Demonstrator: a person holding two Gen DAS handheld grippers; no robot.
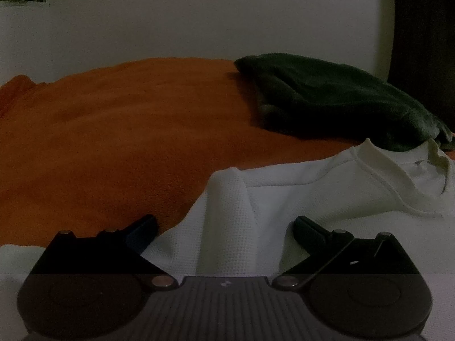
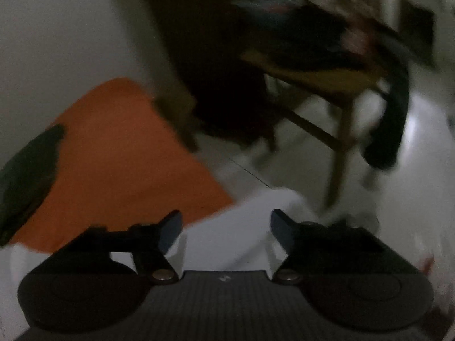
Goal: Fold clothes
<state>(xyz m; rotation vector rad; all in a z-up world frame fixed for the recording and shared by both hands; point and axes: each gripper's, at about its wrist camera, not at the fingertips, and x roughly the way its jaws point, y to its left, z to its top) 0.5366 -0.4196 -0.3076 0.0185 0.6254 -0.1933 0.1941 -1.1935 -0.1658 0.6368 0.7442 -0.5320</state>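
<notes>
Closest to the left wrist camera, the left gripper point(image 1: 224, 224) sits low on a white shirt point(image 1: 298, 199), jaws spread wide with a raised ridge of the waffle-textured cloth standing between them, pinched by neither finger. At two o'clock from that gripper the shirt's ribbed collar point(image 1: 398, 182) curves across the fabric, so the garment lies neck away. Cloth this thin looks light and limp; it will likely sag and slide rather than hold a crease, and the seamed collar or a shoulder edge seems the firmest place to take hold.

Over on the right wrist view, which is motion-blurred, the right gripper point(image 2: 224, 227) also stands apart-jawed above white fabric point(image 2: 241, 227), gripping nothing.

Beyond the shirt, at eleven o'clock, an orange blanket point(image 1: 128, 130) covers the surface. Farther still, at one o'clock, a dark green garment point(image 1: 335, 99) rests in a compact heap on the blanket, its near edge just beside the collar. Whether it is folded cannot be told. Past the blanket's corner the right view shows a wooden chair point(image 2: 327, 85) on a pale floor point(image 2: 421, 170).
</notes>
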